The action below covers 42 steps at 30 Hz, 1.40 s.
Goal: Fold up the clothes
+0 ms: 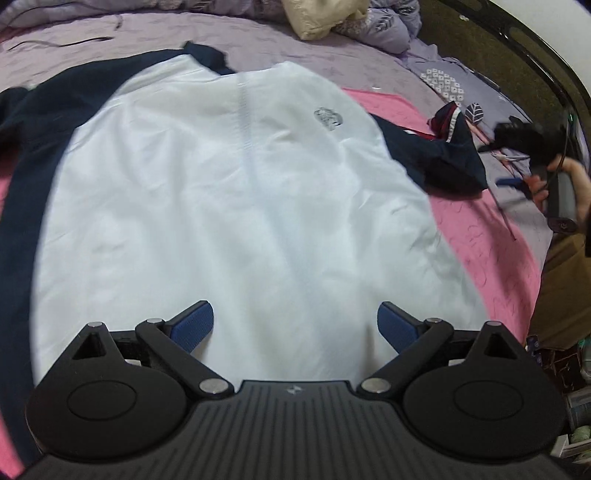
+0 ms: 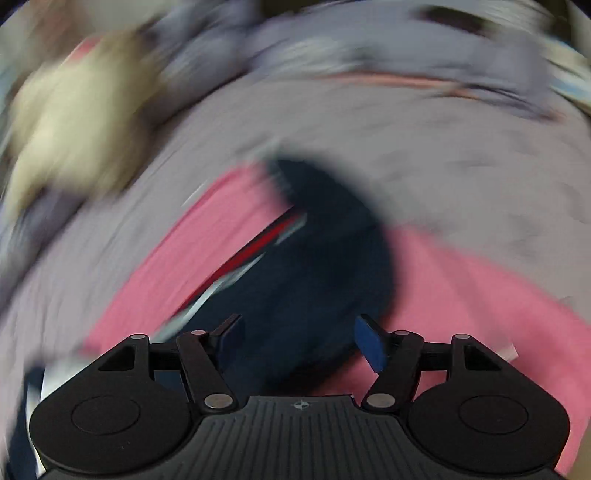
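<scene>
A white jacket (image 1: 229,192) with navy sleeves lies spread flat on a pink sheet (image 1: 476,236). Its small grey chest logo (image 1: 328,119) faces up. My left gripper (image 1: 295,325) hovers open over the jacket's lower hem with nothing between its blue pads. The jacket's right navy sleeve (image 1: 447,158) lies bunched at the right, showing red and white trim. In the left wrist view the right gripper (image 1: 517,140) is held by a hand (image 1: 569,184) just beyond that sleeve. The right wrist view is heavily blurred: my right gripper (image 2: 299,332) is open above the navy sleeve (image 2: 325,258).
A lilac bedspread (image 1: 258,48) covers the bed beyond the pink sheet. A cream pillow (image 1: 317,18) and patterned bedding (image 1: 443,81) sit at the far edge. A dark bed frame (image 1: 524,66) curves along the right, with clutter on the floor at lower right.
</scene>
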Available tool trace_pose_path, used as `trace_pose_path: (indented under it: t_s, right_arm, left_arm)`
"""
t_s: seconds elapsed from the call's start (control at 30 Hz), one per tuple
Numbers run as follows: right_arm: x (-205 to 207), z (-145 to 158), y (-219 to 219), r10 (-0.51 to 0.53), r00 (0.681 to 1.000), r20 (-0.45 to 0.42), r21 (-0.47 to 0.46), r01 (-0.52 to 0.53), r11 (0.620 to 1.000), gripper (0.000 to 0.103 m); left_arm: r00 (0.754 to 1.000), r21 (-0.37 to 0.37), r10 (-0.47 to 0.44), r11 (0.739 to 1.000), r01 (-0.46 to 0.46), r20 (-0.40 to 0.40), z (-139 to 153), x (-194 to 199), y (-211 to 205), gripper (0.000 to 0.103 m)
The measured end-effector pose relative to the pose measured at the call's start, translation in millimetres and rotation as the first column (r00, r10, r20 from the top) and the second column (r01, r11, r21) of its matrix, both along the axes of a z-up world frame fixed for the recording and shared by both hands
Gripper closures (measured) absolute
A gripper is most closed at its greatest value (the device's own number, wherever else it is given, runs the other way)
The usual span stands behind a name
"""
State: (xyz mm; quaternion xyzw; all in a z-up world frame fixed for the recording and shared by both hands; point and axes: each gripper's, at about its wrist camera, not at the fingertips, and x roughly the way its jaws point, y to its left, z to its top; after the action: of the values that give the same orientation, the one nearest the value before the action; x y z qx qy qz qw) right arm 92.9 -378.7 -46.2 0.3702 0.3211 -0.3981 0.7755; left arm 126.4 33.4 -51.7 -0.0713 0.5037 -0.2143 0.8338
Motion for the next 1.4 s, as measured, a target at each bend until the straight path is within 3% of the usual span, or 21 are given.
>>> trace_pose_path:
  t_s: [0.1,0.2,0.23,0.27,0.3,0.37,0.43,0.47,0.5,0.53,0.63,0.8,0.93,1.0,1.07,1.13,1.2,1.23,1.3,1.37,1.4]
  right_arm:
    - [1,-30,-46,-0.08,0.997,0.014,0.058,0.079,0.995,0.032]
    - [28,-52,-74,-0.003,0.999,-0.045,0.11,0.008,0.994,0.033]
    - [42,-51,-70,0.021,0.995,-0.097,0.076,-0.014,0.997,0.051]
    - [59,-47,-60,0.08,0.989,-0.124,0.038,-0.076,0.996,0.097]
    - [75,-36,-34,0.187,0.975,-0.123,-0.013,-0.19,0.982,0.097]
    - [103,-11,30,0.424,0.897,-0.125,-0.129,-0.438,0.89,0.097]
    - [127,9,99,0.639,0.751,-0.167,-0.215,-0.66,0.72,0.097]
    - [135,12,140,0.736,0.644,-0.208,-0.222,-0.764,0.605,0.096]
    - [141,13,162,0.772,0.591,-0.233,-0.23,-0.805,0.547,0.094]
    - [144,12,171,0.773,0.584,-0.248,-0.242,-0.81,0.534,0.091]
    - [154,8,198,0.774,0.563,-0.291,-0.274,-0.824,0.496,0.055]
    - [171,1,244,0.768,0.528,-0.362,-0.323,-0.844,0.428,0.042]
    - [184,-4,280,0.757,0.501,-0.419,-0.358,-0.858,0.37,0.011]
    - [213,-25,282,0.694,0.513,-0.506,-0.369,-0.855,0.363,0.012]
    - [233,-38,274,0.62,0.555,-0.554,-0.395,-0.831,0.391,0.033]
    - [232,-38,261,0.577,0.587,-0.567,-0.417,-0.809,0.413,0.041]
    - [211,-29,247,0.576,0.604,-0.551,-0.428,-0.797,0.426,0.034]
    - [200,-28,235,0.574,0.603,-0.554,-0.408,-0.798,0.443,0.024]
    - [186,-34,205,0.587,0.579,-0.567,-0.318,-0.81,0.492,0.023]
    - [181,-49,167,0.558,0.556,-0.616,-0.226,-0.803,0.551,0.048]
    - [179,-55,145,0.494,0.569,-0.658,-0.234,-0.777,0.584,0.049]
  left_arm:
    - [1.0,0.03,-0.015,0.999,0.015,-0.022,-10,10,-25,0.006]
    - [0.999,0.086,-0.019,0.996,0.021,-0.027,-17,11,-38,0.006]
    - [0.999,0.092,-0.019,0.996,0.022,-0.03,-17,11,-38,0.006]
    - [0.999,0.095,-0.018,0.995,0.021,-0.033,-17,10,-36,0.006]
    - [0.999,0.087,-0.008,0.996,0.012,-0.04,-16,10,-32,0.006]
    - [0.997,0.061,0.027,0.998,-0.023,-0.066,-14,9,-20,0.006]
    - [0.994,0.038,0.07,0.997,-0.067,-0.085,-12,8,-5,0.007]
    - [0.992,0.031,0.086,0.996,-0.084,-0.091,-11,6,1,0.008]
    - [0.991,0.03,0.097,0.995,-0.095,-0.095,-10,5,7,0.009]
    - [0.99,0.032,0.102,0.995,-0.099,-0.097,-9,3,11,0.011]
    - [0.99,0.027,0.104,0.994,-0.102,-0.097,-8,-7,21,0.011]
    - [0.987,-0.032,0.126,0.991,-0.13,-0.102,-13,-20,31,0.011]
    - [0.989,-0.033,0.118,0.992,-0.121,-0.09,-13,-21,30,0.01]
    - [0.991,-0.025,0.107,0.994,-0.109,-0.084,-12,-23,29,0.01]
    - [0.992,-0.023,0.1,0.995,-0.102,-0.083,-12,-24,29,0.01]
    - [0.992,-0.024,0.093,0.995,-0.095,-0.08,-13,-24,28,0.01]
    - [0.994,-0.019,0.078,0.997,-0.08,-0.08,-15,-22,27,0.008]
    - [0.994,-0.013,0.068,0.997,-0.07,-0.081,-16,-21,25,0.007]
    - [0.996,0.013,0.045,0.999,-0.044,-0.08,-16,-20,20,0.007]
    - [0.997,0.039,0.024,0.999,-0.021,-0.077,-16,-19,14,0.006]
    - [0.997,0.049,0.016,0.999,-0.012,-0.072,-16,-20,13,0.006]
